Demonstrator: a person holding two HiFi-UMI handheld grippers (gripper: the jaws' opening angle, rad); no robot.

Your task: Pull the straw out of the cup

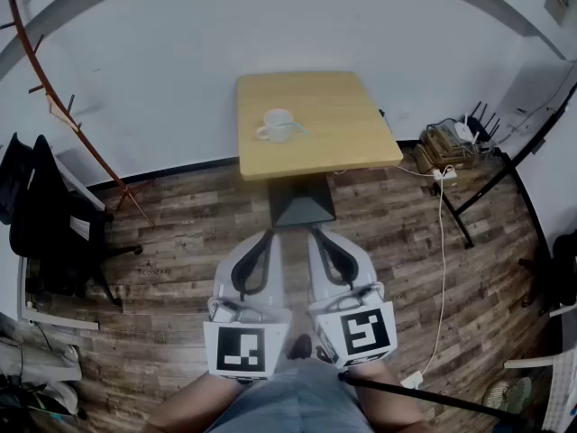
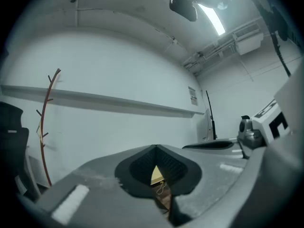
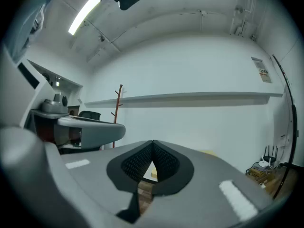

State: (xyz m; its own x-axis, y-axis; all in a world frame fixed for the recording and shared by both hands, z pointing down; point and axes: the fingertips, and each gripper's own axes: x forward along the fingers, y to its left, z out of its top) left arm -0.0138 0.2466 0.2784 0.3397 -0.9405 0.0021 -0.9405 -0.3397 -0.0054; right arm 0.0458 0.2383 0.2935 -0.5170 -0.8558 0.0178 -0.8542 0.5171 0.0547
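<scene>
The thin pale straw (image 1: 296, 132) is your weak point: from the head view it is only a faint streak at the right rim of the white handled ceramic cup (image 1: 275, 124), too small to say which way it leans. If you go in on a guess, you may close on the rim or handle instead. A light cup like this looks likely to slide or tip on the square light-wood tabletop (image 1: 361, 138) if you pull sideways rather than along the straw. With nothing steadying the cup, it may also lift with the straw.

Both grippers would have to open before they arrive. The left gripper (image 1: 264, 237) has its dark ribbed pads meeting at the tips with nothing between them, and the right gripper (image 1: 317, 235) is fully closed and just as empty. Reach the cup like that and you will knock it, not grasp anything.

The cup stands towards the middle of the tabletop, a little to its left side and well clear of the edges. It is well apart from you. Both grippers are held low and level close to your body, side by side, over the wood-plank floor (image 1: 180, 242), short of the table's dark pedestal base (image 1: 302, 207). The cup lies straight ahead of them and higher, roughly on the line between the two, so either could take it
</scene>
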